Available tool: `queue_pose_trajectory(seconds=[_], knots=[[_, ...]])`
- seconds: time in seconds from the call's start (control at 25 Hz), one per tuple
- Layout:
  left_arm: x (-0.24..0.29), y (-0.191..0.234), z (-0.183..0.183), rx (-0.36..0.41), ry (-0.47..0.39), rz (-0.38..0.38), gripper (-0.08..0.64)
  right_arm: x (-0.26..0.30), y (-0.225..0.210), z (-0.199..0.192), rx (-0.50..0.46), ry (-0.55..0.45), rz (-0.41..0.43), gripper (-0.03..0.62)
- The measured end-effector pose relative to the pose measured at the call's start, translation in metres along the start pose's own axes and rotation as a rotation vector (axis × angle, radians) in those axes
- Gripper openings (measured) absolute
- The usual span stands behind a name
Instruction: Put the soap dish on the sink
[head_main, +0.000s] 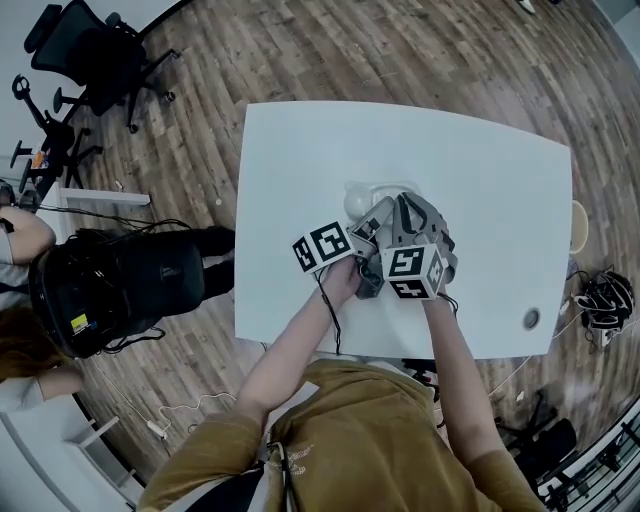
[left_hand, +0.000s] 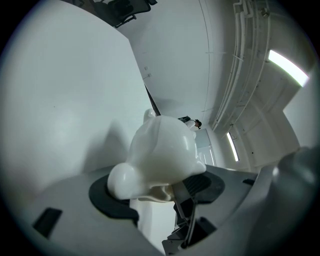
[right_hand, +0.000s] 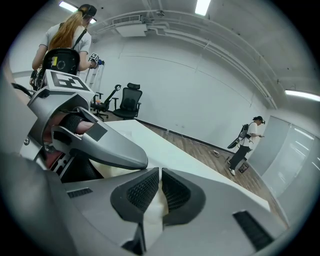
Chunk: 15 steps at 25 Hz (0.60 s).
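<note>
A glossy white soap dish (head_main: 360, 198) with rounded, ear-like lumps sits on the white table (head_main: 480, 180), near its middle. Both grippers meet at it. In the left gripper view the dish (left_hand: 160, 150) fills the space between the jaws of my left gripper (left_hand: 157, 192), which stand wide apart; one lump lies by the left pad (left_hand: 112, 200). My right gripper (right_hand: 160, 190) has its ribbed pads closed on a thin white edge of the dish (right_hand: 152, 216). In the head view the left gripper (head_main: 372, 222) comes in from the left and the right gripper (head_main: 405, 208) from below.
A black office chair (head_main: 100, 55) stands on the wooden floor at the far left. A person with a black backpack (head_main: 110, 285) is close to the table's left edge. Cables and gear (head_main: 603, 300) lie at the right. No sink shows in any view.
</note>
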<state>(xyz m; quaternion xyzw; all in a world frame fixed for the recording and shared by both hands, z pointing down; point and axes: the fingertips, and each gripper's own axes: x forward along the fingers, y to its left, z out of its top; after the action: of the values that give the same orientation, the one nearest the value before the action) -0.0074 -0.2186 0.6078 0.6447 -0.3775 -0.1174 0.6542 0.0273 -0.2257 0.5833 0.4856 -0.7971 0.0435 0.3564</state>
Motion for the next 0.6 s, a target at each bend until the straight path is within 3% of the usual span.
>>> queue_pose_trajectory(seconds=[0.36,0.6], knots=[[-0.011,0.007,0.000,-0.066,-0.010,-0.017,0.287,0.000,0.012,0.004,-0.017,-0.013,0.052,0.014],[-0.011,0.004,-0.001,-0.057,-0.016,0.011,0.288,0.000,0.009,0.005,-0.011,-0.014,0.059,0.013]])
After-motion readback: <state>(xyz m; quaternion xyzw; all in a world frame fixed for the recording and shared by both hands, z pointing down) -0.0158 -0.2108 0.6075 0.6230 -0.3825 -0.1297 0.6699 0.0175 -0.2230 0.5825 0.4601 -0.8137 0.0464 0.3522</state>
